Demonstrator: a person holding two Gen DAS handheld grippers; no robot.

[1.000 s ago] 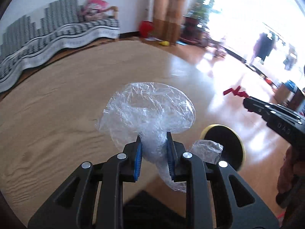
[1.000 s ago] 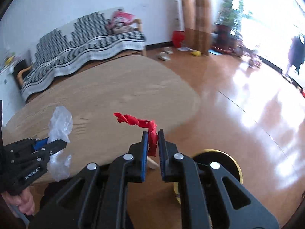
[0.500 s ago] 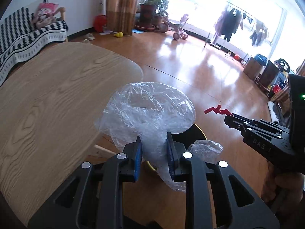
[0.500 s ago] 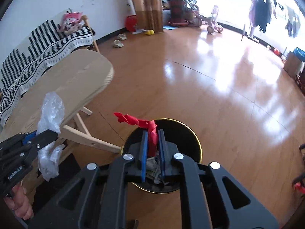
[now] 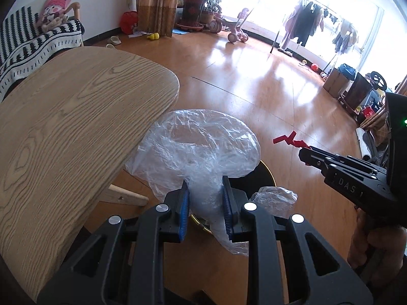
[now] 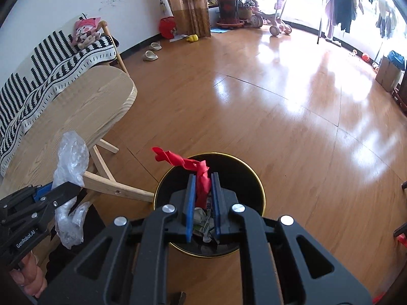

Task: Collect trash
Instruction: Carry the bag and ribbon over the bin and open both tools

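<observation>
My left gripper (image 5: 205, 193) is shut on a crumpled clear plastic bag (image 5: 198, 147) and holds it in the air beside the table edge, over the near rim of the bin. My right gripper (image 6: 202, 190) is shut on a red twisted scrap (image 6: 188, 164) and holds it directly above a round black bin with a gold rim (image 6: 254, 178). The bin holds crumpled paper trash (image 6: 203, 222). In the left wrist view the bin (image 5: 264, 175) is mostly hidden behind the bag, and the right gripper (image 5: 305, 150) shows at right with the red scrap (image 5: 288, 139).
A light wooden table (image 5: 63, 127) with slanted legs (image 6: 112, 184) stands left of the bin. A striped sofa (image 6: 51, 50) is against the wall. Wooden floor (image 6: 279, 101) stretches to the right, with a tricycle (image 6: 277, 25) and clothes rack (image 6: 343, 0) far off.
Both grippers swung away from the table toward the floor bin. The right gripper with the red scrap now hangs over the bin's mouth. Both grips stay unchanged.
</observation>
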